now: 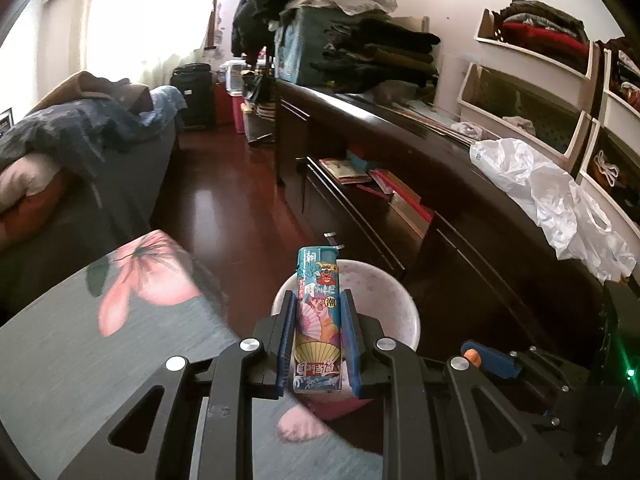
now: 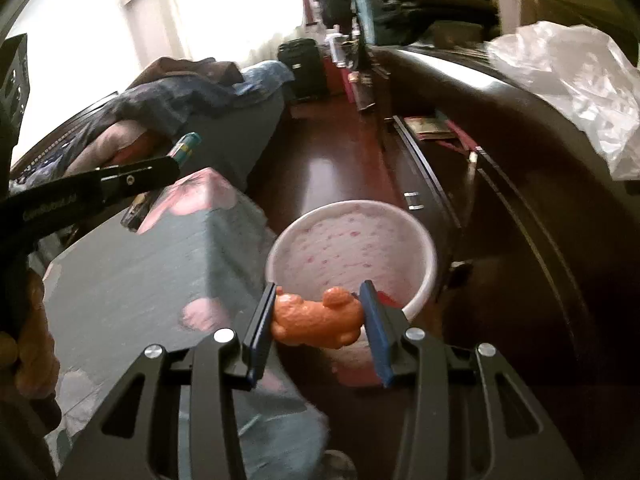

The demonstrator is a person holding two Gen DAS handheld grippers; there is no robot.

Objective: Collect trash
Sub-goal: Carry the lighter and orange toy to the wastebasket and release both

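My left gripper [image 1: 318, 304] is shut on a teal printed lighter [image 1: 318, 312], held upright above the near rim of a white bin with pink spots [image 1: 400, 300]. My right gripper [image 2: 318, 292] is shut on an orange toy figure [image 2: 316, 318], held over the near edge of the same bin [image 2: 352, 248]. In the right wrist view the left gripper [image 2: 176, 164] shows at the left with the lighter's tip [image 2: 186, 146] sticking out. The right gripper's tip with the orange toy [image 1: 474, 356] shows at the lower right of the left wrist view.
A grey cushion with pink flowers [image 1: 120, 320] lies left of the bin. A long dark cabinet [image 1: 440, 184] runs along the right, with a white plastic bag [image 1: 552, 196] on top. A bed with bedding [image 1: 60, 152] stands at the left. Red-brown floor [image 1: 224, 200] lies between.
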